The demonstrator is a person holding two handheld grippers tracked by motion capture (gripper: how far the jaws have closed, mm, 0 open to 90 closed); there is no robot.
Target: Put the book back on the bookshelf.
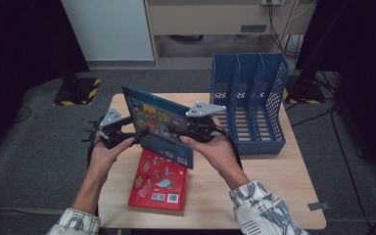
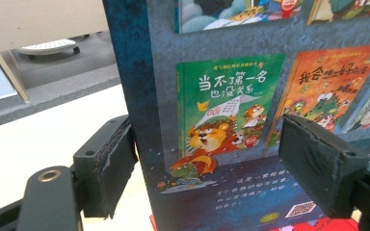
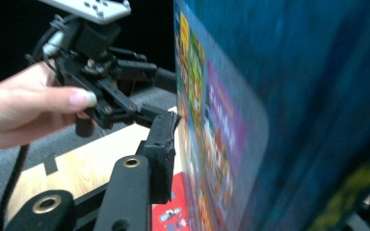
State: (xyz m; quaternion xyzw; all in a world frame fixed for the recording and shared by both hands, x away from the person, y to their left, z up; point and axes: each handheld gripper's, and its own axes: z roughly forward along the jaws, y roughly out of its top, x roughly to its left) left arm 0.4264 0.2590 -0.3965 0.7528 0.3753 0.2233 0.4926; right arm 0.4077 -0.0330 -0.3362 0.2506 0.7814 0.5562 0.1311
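A blue picture book (image 1: 159, 122) stands tilted in the air over the table, between my two grippers. My left gripper (image 1: 134, 137) is shut on its left edge. In the left gripper view one pad (image 2: 113, 166) sits behind that edge and the other crosses the printed cover (image 2: 231, 96). My right gripper (image 1: 188, 129) is at the book's right side with its jaws wide. In the right gripper view the blurred book (image 3: 294, 120) lies between the jaws, the left pad (image 3: 161, 154) a sliver off the cover and the other jaw mostly hidden behind the book.
A red book (image 1: 159, 181) lies flat on the wooden table (image 1: 274, 186) under the blue one. A blue three-slot file rack (image 1: 249, 103) stands at the table's back right. Grey carpet surrounds the table.
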